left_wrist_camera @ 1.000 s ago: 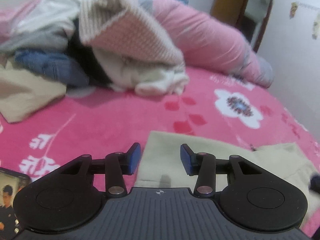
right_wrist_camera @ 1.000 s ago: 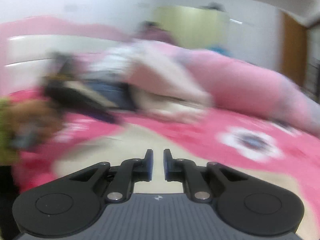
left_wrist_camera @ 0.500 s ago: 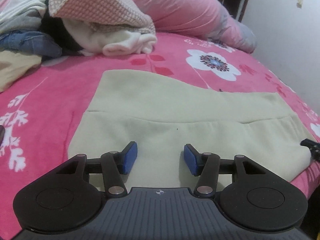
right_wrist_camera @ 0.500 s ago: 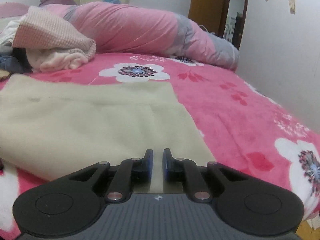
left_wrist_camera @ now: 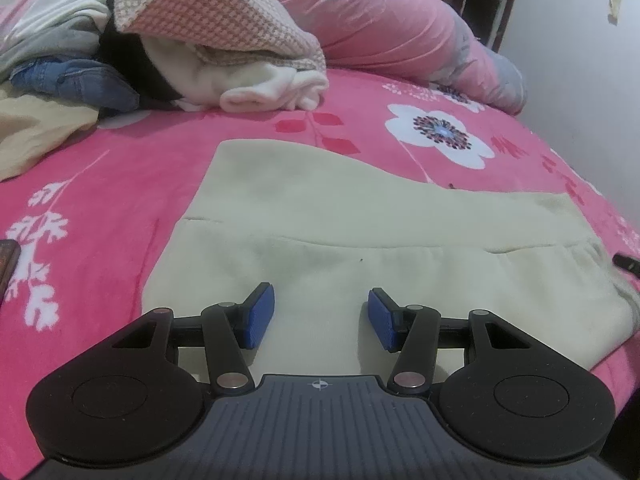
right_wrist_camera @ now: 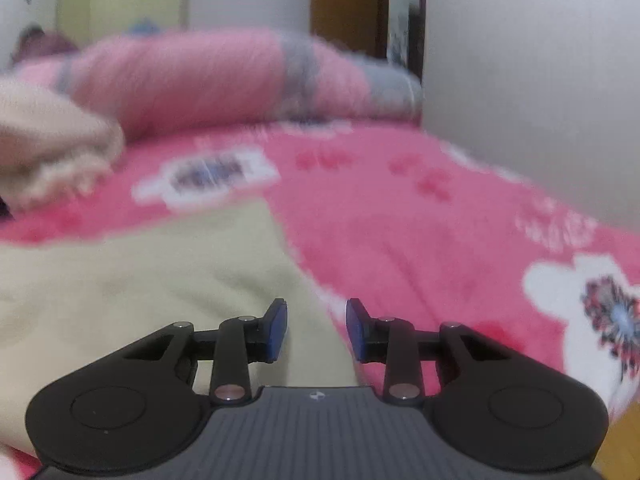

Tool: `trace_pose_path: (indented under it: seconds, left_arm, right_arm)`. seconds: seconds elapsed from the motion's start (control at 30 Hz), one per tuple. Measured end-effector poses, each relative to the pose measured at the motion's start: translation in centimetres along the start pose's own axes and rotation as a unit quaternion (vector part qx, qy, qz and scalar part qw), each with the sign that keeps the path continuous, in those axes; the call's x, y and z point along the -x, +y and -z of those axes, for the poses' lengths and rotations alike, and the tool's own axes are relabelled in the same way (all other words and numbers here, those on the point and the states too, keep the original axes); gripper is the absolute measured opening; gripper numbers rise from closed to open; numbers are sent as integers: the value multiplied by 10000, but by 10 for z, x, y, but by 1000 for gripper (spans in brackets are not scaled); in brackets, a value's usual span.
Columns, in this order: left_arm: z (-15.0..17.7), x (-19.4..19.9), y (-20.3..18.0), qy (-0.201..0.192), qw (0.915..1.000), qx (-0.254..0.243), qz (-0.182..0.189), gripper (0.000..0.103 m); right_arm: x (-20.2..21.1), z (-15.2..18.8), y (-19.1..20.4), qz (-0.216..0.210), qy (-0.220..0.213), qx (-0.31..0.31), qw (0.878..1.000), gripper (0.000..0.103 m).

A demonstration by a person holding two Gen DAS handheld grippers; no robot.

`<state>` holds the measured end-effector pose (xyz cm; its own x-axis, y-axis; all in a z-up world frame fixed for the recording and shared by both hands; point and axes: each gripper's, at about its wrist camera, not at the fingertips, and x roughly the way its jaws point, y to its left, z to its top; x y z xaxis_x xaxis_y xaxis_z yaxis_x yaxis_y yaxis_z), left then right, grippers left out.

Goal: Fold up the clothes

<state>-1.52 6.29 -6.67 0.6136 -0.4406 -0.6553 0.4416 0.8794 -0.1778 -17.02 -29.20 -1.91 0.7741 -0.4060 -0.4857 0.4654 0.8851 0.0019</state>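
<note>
While the garment [left_wrist_camera: 360, 220] lies flat on the bed [left_wrist_camera: 120, 184], both claws hover at its near edge.
Left claw [left_wrist_camera: 321, 317] half open, empty; right claw [right_wrist_camera: 316, 330] opening at the corner, gripping nothing, likely for a fold; the pile [left_wrist_camera: 168, 52] waits behind.

- The left wrist view is looking forward and down along the left gripper [left_wrist_camera: 321, 316], sitting low and close over the cream garment [left_wrist_camera: 360, 232], which is filling the centre of the frame.
- The right wrist view is looking forward along the right gripper [right_wrist_camera: 316, 330], close over the same garment's [right_wrist_camera: 140, 280] edge at lower left; this frame is blurring.
- Both views are sharing the pink floral bedspread [left_wrist_camera: 120, 168] [right_wrist_camera: 420, 240], the rolled pink quilt [left_wrist_camera: 380, 20] [right_wrist_camera: 208, 76] at top, and the clothes pile [left_wrist_camera: 180, 40] [right_wrist_camera: 48, 140] at left.
</note>
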Motion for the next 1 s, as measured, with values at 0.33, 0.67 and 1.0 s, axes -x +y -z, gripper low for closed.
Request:
trace_pose_path:
  seconds: [0.33, 0.67, 1.0]
  left_arm:
    - [5, 22, -1, -367, 9986, 375, 6, 60]
    - [46, 82, 17, -593, 9896, 931, 924, 67]
    - [80, 68, 55, -313, 9593, 2512, 1251, 71]
  right_arm:
    - [-18, 20, 80, -1188, 458, 709, 9893, 45]
    - [-19, 33, 84, -1070, 303, 756, 9909, 45]
    - [2, -7, 110, -1249, -5, 473, 9910, 47]
